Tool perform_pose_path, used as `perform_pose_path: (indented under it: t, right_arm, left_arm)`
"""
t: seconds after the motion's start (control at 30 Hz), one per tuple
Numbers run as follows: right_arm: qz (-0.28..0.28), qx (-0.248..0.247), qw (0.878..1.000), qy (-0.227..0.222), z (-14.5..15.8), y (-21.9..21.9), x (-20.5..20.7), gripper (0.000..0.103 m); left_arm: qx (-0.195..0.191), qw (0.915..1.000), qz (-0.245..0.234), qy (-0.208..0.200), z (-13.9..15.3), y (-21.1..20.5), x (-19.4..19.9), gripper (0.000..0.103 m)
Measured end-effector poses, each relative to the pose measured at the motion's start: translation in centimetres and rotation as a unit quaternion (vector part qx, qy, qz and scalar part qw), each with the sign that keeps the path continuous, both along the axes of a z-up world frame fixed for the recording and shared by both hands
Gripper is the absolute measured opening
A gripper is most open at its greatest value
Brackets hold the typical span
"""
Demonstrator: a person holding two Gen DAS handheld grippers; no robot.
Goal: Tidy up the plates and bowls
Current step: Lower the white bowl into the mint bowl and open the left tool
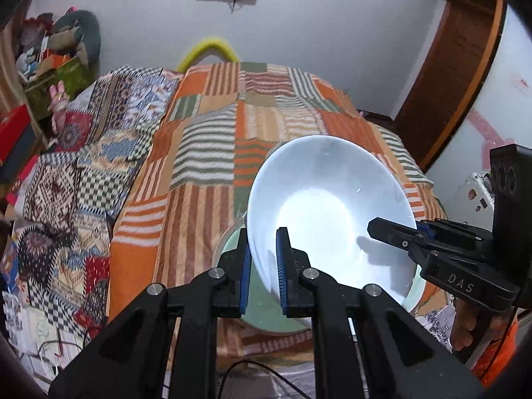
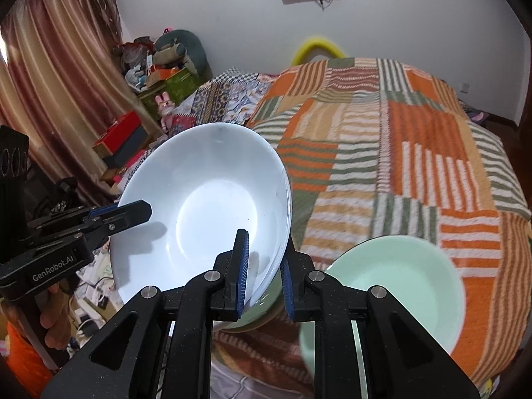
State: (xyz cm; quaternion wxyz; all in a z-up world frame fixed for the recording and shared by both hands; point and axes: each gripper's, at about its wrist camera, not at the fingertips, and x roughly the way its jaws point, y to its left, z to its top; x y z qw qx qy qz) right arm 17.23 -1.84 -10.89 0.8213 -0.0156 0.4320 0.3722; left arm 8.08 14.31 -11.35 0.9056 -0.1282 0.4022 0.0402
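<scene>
A white bowl (image 1: 332,193) (image 2: 206,179) hangs tilted over the bed, held from both sides. My left gripper (image 1: 264,236) is shut on its near left rim, one blue pad inside and one outside; in the right wrist view this left gripper (image 2: 133,214) comes in from the left. My right gripper (image 2: 264,242) is shut on the opposite rim, and it shows in the left wrist view as the right gripper (image 1: 392,232) reaching in from the right. A pale green dish (image 1: 229,252) (image 2: 266,309) lies on the blanket under the white bowl. A second pale green bowl (image 2: 399,286) sits to its right.
The bed carries an orange, green and cream striped patchwork blanket (image 1: 206,153) (image 2: 415,153). Boxes and soft toys (image 1: 50,53) are piled at the far left, near a curtain (image 2: 50,83). A wooden door frame (image 1: 459,66) stands at the right. Cables (image 2: 93,292) lie on the floor.
</scene>
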Motion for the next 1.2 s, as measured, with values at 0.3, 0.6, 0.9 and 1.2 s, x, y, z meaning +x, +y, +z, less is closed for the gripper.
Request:
perform_pose_path:
  t: [0.3, 0.6, 0.9, 1.2]
  right_arm:
    - [0.010, -0.027, 0.999, 0.031, -3.1, 1.7, -0.8, 0.017]
    - [0.017, -0.052, 0.997, 0.048, -4.8, 2.8, -1.3, 0.017]
    - [0.020, -0.070, 0.996, 0.043, -5.3, 3.3, -1.5, 0.017]
    - [0.021, -0.084, 0.996, 0.028, -5.5, 3.8, -1.6, 0.018]
  left_arm:
    - [-0.020, 0.9992, 0.017, 0.031, -3.7, 1.6, -0.3, 0.012]
    - [-0.042, 0.9968, 0.025, 0.063, -6.9, 2.5, 0.0, 0.012]
    - [-0.053, 0.9944, 0.027, 0.087, -9.1, 2.9, 0.4, 0.012]
    - [-0.053, 0.9937, 0.029, 0.094, -10.0, 2.8, 0.7, 0.012]
